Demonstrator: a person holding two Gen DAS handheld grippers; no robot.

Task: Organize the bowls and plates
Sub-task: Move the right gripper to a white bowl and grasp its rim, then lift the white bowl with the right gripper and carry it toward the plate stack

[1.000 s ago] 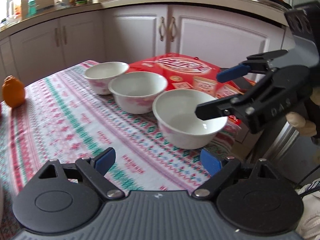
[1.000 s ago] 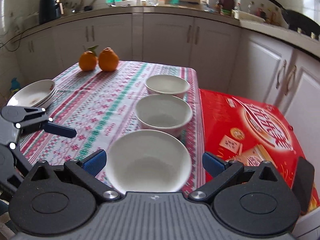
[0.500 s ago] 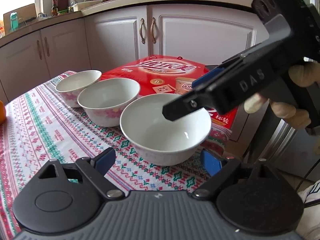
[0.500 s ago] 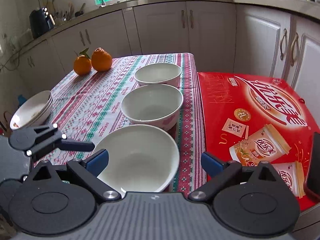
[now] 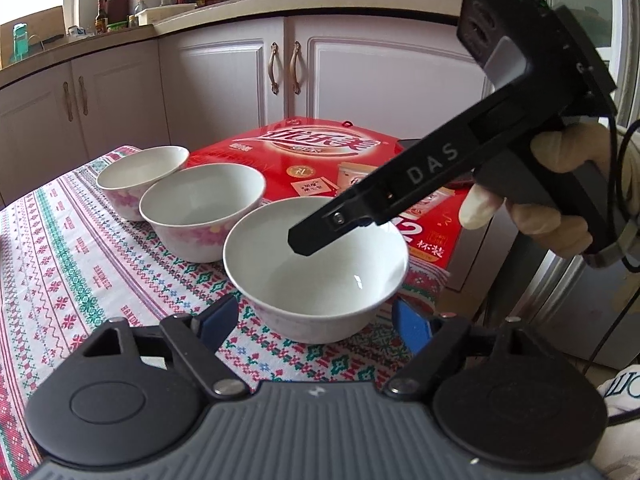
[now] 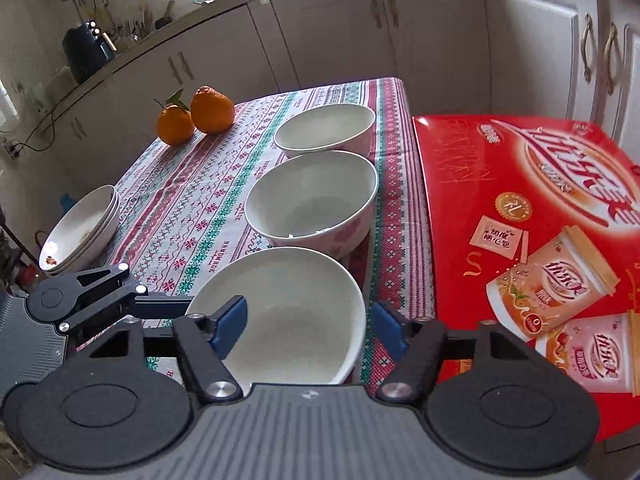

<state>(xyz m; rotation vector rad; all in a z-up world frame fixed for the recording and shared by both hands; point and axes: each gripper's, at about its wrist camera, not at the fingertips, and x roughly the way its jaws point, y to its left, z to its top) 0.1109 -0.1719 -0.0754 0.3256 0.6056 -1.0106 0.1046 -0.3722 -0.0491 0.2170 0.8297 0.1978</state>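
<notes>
1. White kitchen cabinets [image 5: 224,80] stand behind a table covered with a red, green and white patterned tablecloth [image 5: 80,264].
2. Three white ceramic bowls form a line along the table's edge: the nearest bowl [image 5: 316,268], a middle bowl with pink flowers [image 5: 202,210] just beside it, and a far bowl [image 5: 142,180].
3. At the table's opposite side sits a stack of shallow white plates [image 6: 80,232], well apart from the bowls, and two oranges [image 6: 196,114] rest near the far end.
4. Beside the table lies a large red printed carton [image 6: 520,216].
5. Spread wide, the left gripper [image 5: 316,322] has its blue pads flanking the nearest bowl's base without touching it.
6. Also released, the right gripper [image 6: 308,328] straddles the nearest bowl's rim, one blue pad [image 6: 230,326] inside the bowl and the other outside.
</notes>
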